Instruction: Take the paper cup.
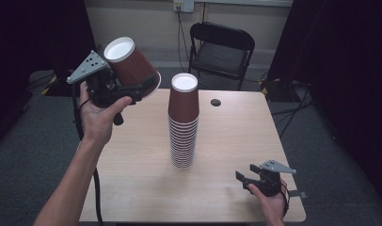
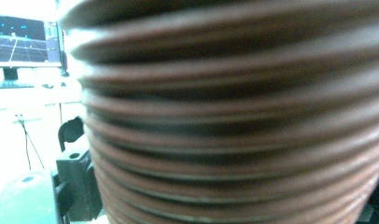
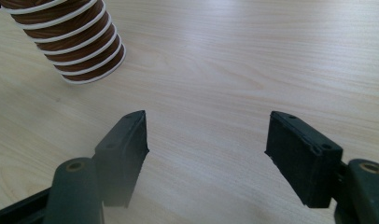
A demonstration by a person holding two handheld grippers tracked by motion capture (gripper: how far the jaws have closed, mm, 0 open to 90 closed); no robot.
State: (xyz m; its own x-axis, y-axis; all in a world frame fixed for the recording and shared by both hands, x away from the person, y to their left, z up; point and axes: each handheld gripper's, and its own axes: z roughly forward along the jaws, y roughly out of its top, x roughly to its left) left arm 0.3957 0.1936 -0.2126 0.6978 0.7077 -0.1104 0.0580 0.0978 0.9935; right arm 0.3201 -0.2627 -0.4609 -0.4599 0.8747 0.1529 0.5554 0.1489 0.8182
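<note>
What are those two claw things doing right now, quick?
Left gripper: closed on a brown paper cup, held tilted in the air beside the cup stack.
Right gripper: jaws open, holding nothing, low over the table.

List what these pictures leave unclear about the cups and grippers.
- Left gripper jaws: hidden behind the held cup in the high view.
- Cup count in the stack: rims too small in the high view.
- Stack top: cut off in the right gripper view.
</note>
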